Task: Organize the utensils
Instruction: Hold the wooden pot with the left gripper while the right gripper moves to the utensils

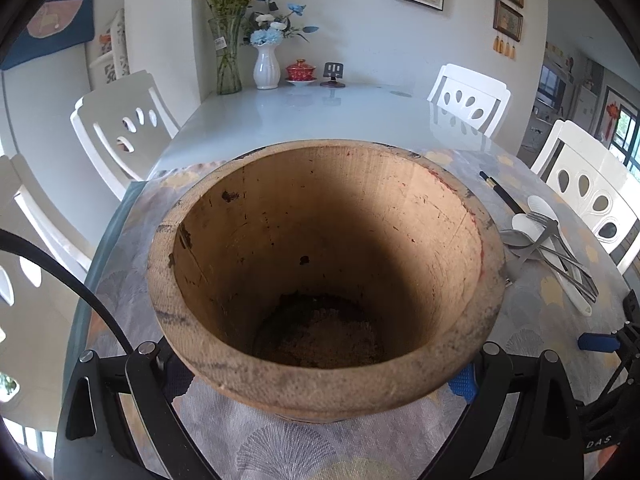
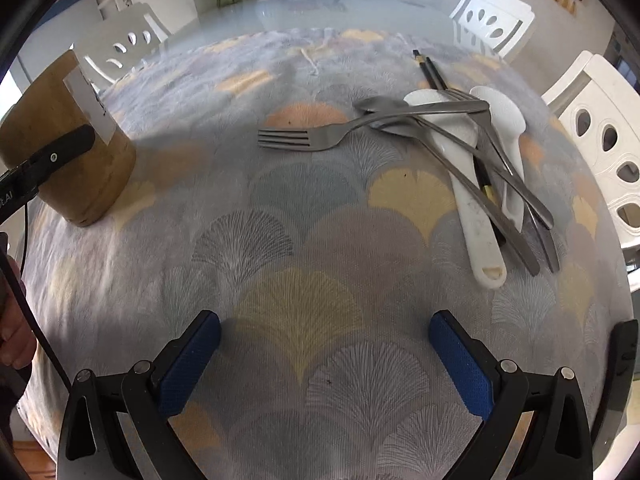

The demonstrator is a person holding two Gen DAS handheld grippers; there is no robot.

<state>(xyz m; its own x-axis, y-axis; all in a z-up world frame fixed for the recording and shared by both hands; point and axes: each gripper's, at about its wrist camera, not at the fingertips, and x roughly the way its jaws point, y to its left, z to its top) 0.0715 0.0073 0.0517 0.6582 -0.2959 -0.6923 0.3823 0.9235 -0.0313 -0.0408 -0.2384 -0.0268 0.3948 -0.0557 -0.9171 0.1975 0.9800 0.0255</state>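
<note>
Left gripper (image 1: 320, 384): we have its fingers clamped either side of the round tan wooden holder (image 1: 324, 272), which is empty and stands on the fan-patterned cloth (image 2: 304, 304).
Right gripper (image 2: 324, 356): we hold it spread wide and empty, low over the cloth, near the utensils.
Utensil pile: steel forks (image 2: 304, 138), a steel spoon (image 2: 374, 105), two white plastic spoons (image 2: 476, 216) and black chopsticks (image 2: 430, 70) lie crossed.
Risk: lifting one piece may drag the others; we judge the overlap the cause.
Risk: a loose hold could let the holder tilt.

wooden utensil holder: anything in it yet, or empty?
Empty. The left wrist view looks straight into the round wooden utensil holder and shows only its bare, stained bottom; the metal forks and spoons lie on the tablecloth.
</note>
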